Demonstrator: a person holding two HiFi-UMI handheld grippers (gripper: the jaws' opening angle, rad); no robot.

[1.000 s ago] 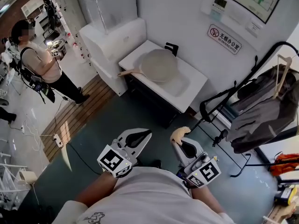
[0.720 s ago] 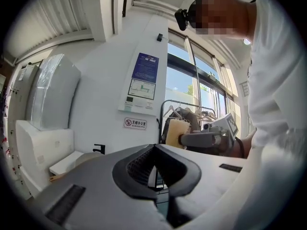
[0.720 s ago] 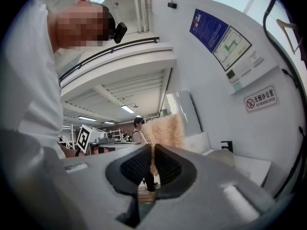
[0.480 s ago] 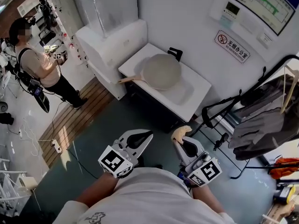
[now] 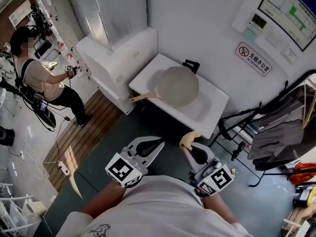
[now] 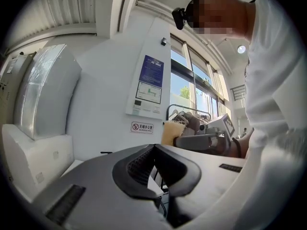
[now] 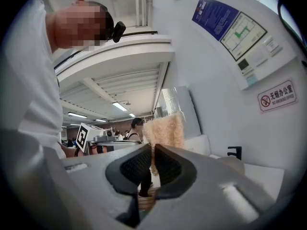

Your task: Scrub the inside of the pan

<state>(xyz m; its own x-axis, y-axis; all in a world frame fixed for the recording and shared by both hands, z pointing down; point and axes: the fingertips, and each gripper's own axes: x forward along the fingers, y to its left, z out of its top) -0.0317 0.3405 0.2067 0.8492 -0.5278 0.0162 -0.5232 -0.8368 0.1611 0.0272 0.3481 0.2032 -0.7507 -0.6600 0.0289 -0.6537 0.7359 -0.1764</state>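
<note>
The pan (image 5: 178, 85) is seen lying on the white sink counter (image 5: 213, 113), over the basin and toward the counter's back edge. Its pale inside is turned up. Its wooden handle (image 5: 143, 98) reaches out to the counter's front-left corner. A black faucet (image 5: 191, 64) stands at the back edge, just behind the pan's rim.

Both grippers are held level in front of the person's torso, well apart from the counter and pointed toward it. The left gripper (image 5: 159, 143) is shown in its own view with the jaws brought fully together and nothing caught between them. The right gripper (image 5: 188, 148) is clamped on a tan sponge (image 7: 165, 131), which stands up above the pinching jaws. In the head view the sponge pokes out past the jaw tips.

A no-smoking sign (image 5: 253, 59) is fixed to the wall above the counter's right end. A white wrapped block (image 5: 114, 52) is set against the counter's left end. A rack hung with grey garments (image 5: 281, 135) stands to the right. Another person (image 5: 37, 78) is seen standing far off at the left.
</note>
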